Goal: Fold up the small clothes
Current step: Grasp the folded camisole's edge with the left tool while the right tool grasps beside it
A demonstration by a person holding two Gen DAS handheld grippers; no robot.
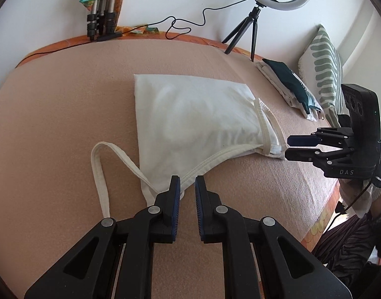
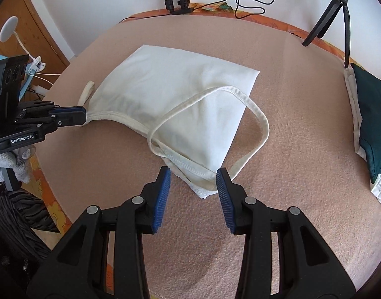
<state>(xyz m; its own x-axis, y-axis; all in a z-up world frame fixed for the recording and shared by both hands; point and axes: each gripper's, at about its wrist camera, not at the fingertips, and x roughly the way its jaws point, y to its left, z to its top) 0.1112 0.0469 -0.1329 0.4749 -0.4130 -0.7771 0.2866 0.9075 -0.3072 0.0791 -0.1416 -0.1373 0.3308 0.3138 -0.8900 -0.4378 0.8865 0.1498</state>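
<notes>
A white tank top (image 1: 190, 122) lies on the pink blanket, partly folded, with one strap looped out to the left. It also shows in the right wrist view (image 2: 180, 99), with a strap loop (image 2: 252, 124) to the right. My left gripper (image 1: 188, 182) is slightly open at the top's near shoulder edge, touching the cloth without clamping it. In the right wrist view the left gripper (image 2: 84, 117) sits at that corner. My right gripper (image 2: 193, 174) is open, its pads either side of the other shoulder corner. It appears at the right in the left wrist view (image 1: 287, 147).
A stack of folded clothes (image 1: 290, 89) with a dark green piece on top lies at the bed's right side, also in the right wrist view (image 2: 369, 124). A striped pillow (image 1: 322, 67) stands behind it. A ring light on a tripod (image 1: 247, 27) and a cable sit at the back.
</notes>
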